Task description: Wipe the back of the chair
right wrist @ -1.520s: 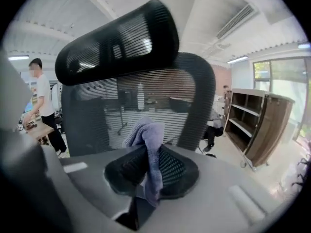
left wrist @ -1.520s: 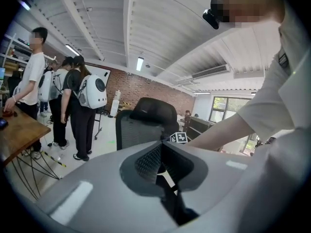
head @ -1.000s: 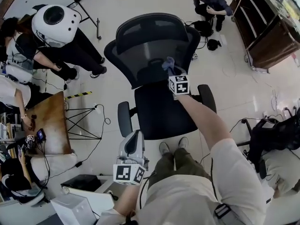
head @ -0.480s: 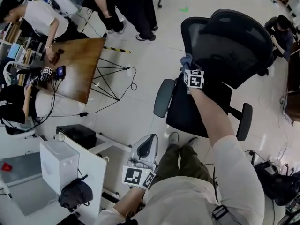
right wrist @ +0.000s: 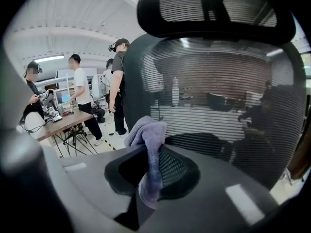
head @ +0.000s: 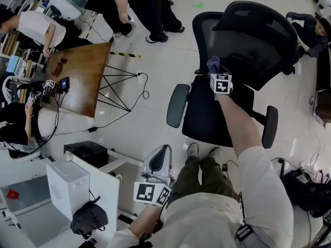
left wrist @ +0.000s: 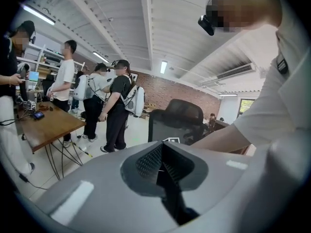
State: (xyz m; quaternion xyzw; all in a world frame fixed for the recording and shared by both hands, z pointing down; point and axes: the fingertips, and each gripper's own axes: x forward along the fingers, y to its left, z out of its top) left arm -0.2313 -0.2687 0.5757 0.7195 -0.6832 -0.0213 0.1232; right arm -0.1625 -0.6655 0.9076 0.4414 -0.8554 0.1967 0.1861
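Observation:
A black mesh office chair [head: 243, 40] stands in front of me, its backrest [right wrist: 214, 106] filling the right gripper view. My right gripper [head: 214, 70] is shut on a bluish-purple cloth [right wrist: 148, 144], held at the left inner edge of the backrest; the cloth [head: 212, 63] bunches up above the jaws. My left gripper [head: 159, 161] hangs low by my left side, far from the chair, with its jaws closed together and nothing between them [left wrist: 163, 166]. The chair [left wrist: 177, 123] shows small in the left gripper view.
A wooden table [head: 77, 76] with devices stands at the left, with several people [head: 150, 4] around it. A white box [head: 67, 187] and black case [head: 88, 151] sit near my left. A person [head: 310, 30] crouches behind the chair at right. Cables lie on the floor.
My head view swung from facing the chair squarely to seeing it at upper right. The right gripper stayed on the backrest with the cloth, moving slightly up along its left edge.

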